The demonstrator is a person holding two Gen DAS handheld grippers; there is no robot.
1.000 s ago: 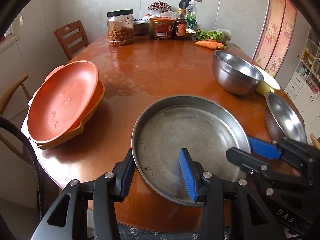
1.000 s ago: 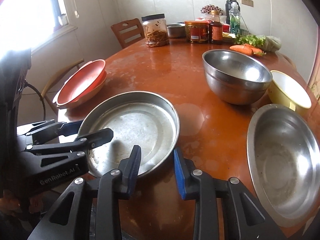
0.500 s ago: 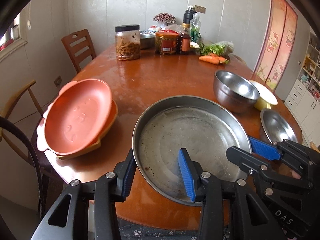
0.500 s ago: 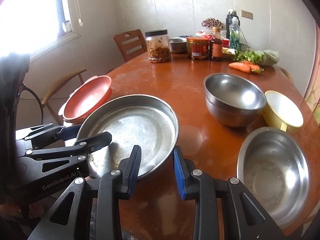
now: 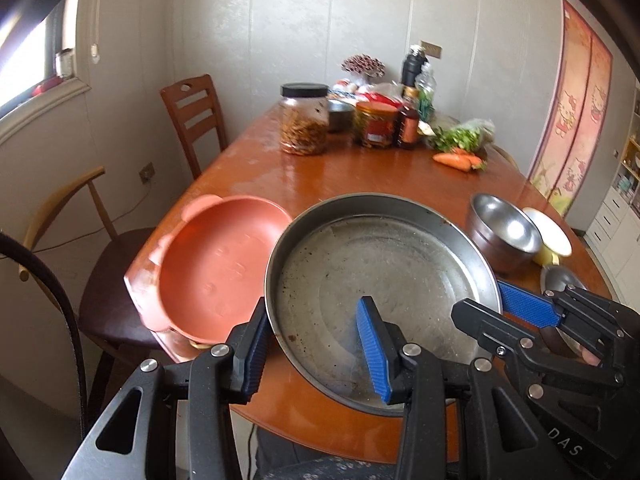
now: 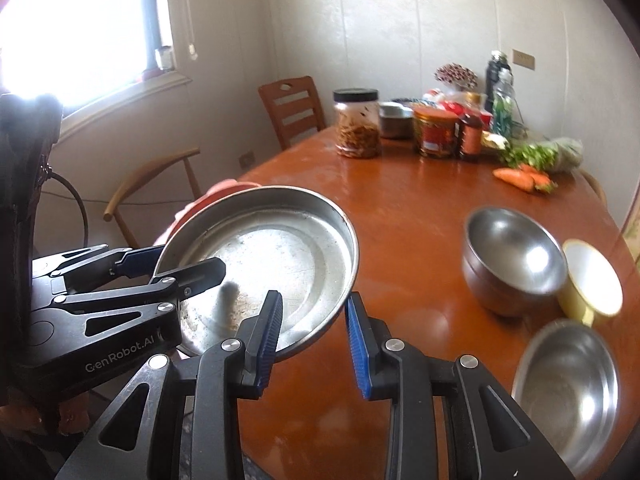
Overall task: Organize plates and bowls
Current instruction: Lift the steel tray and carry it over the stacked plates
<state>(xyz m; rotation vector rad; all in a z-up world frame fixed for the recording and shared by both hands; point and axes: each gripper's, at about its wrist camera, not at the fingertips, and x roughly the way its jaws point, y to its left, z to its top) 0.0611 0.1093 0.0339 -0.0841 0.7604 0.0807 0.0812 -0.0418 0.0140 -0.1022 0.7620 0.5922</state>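
Observation:
A wide, shallow steel plate hangs tilted above the brown table, held by its near rim from both sides. My left gripper is shut on the plate's rim, one blue pad inside and one outside. My right gripper is shut on the rim further round; it shows in the left wrist view as the right gripper. A stack of orange plates lies at the table's left edge, partly behind the steel plate. On the right are a deep steel bowl, a yellow bowl and a shallow steel bowl.
Jars, bottles, greens and a carrot crowd the far end of the table. Two wooden chairs stand along the left side under a bright window. A black cable hangs at the left.
Both grippers have risen with the steel plate, lifting it off the table. It now overlaps the orange plates, and the bowls on the right look smaller and lower.

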